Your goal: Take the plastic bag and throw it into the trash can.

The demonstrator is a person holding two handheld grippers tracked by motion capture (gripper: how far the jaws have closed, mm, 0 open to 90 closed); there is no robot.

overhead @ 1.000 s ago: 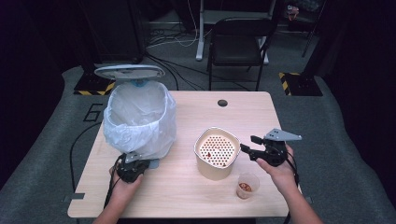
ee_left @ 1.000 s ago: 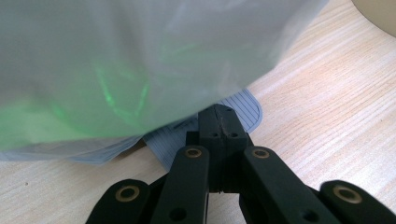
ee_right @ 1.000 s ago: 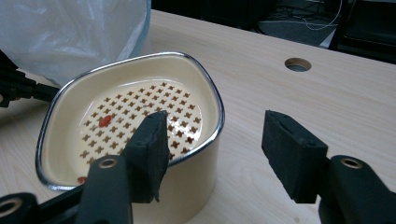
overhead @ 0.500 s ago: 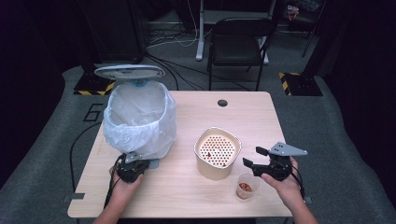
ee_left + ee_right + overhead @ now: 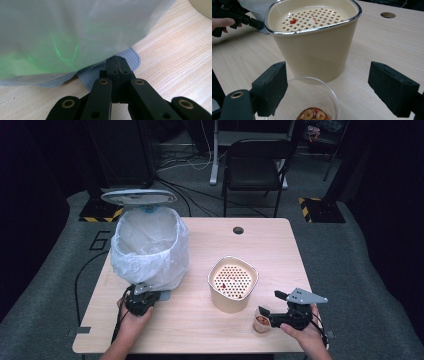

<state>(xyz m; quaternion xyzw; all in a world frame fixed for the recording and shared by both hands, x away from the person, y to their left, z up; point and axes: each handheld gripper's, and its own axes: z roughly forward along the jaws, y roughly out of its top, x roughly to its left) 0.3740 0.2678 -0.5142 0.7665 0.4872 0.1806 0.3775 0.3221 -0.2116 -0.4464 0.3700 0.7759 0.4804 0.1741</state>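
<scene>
A clear plastic cup [image 5: 260, 321] [image 5: 307, 97] with ring-shaped food in red sauce stands near the table's front right. My right gripper [image 5: 268, 306] [image 5: 332, 87] is open. Its jaws have just been opening and stand either side of the cup, pads clear of it. Just beyond is a cream tub with a perforated insert [image 5: 233, 283] [image 5: 312, 50] holding a few red bits. My left gripper [image 5: 141, 301] [image 5: 117, 65] is shut, its tips resting on the ribbed grey pedal [image 5: 131, 58] of a bin lined with a white bag [image 5: 150, 247] [image 5: 75, 32], whose lid [image 5: 138, 196] stands raised.
The wooden table [image 5: 200, 330] has a cable hole [image 5: 238, 230] at the back. A black chair [image 5: 255, 167] stands behind the table. A hand and the left gripper [image 5: 227, 15] show at the far left of the right gripper view.
My right gripper has moved down and toward the table's front edge to the cup, and its jaws have opened wider. The left gripper has not moved.
</scene>
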